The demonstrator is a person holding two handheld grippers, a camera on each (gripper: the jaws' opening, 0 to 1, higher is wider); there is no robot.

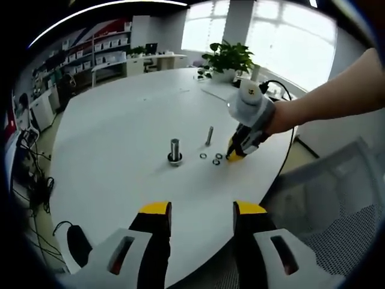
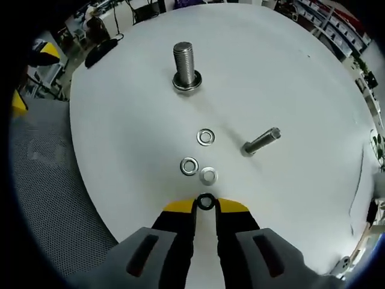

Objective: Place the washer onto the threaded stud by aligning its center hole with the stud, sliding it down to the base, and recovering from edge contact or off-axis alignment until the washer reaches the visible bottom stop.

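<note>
A large threaded stud (image 1: 174, 147) (image 2: 184, 62) stands upright on the round white table (image 1: 120, 132) (image 2: 289, 72), with a washer (image 2: 187, 83) around its base. My right gripper (image 2: 206, 203) (image 1: 234, 155) is low over the table's near edge, shut on a dark washer (image 2: 206, 201) pinched between its yellow tips. Three loose washers (image 2: 206, 137) (image 2: 189, 165) (image 2: 209, 176) lie between it and the stud. My left gripper (image 1: 203, 211) hangs open at the table's edge, away from the stud, with nothing between its fingers.
A smaller bolt (image 1: 209, 135) (image 2: 261, 141) stands to one side of the washers. A potted plant (image 1: 228, 57) and a sheet of paper (image 1: 219, 90) sit at the far edge. Mesh chairs (image 1: 337, 205) (image 2: 42, 156) flank the table. A black object (image 1: 78, 244) lies near my left gripper.
</note>
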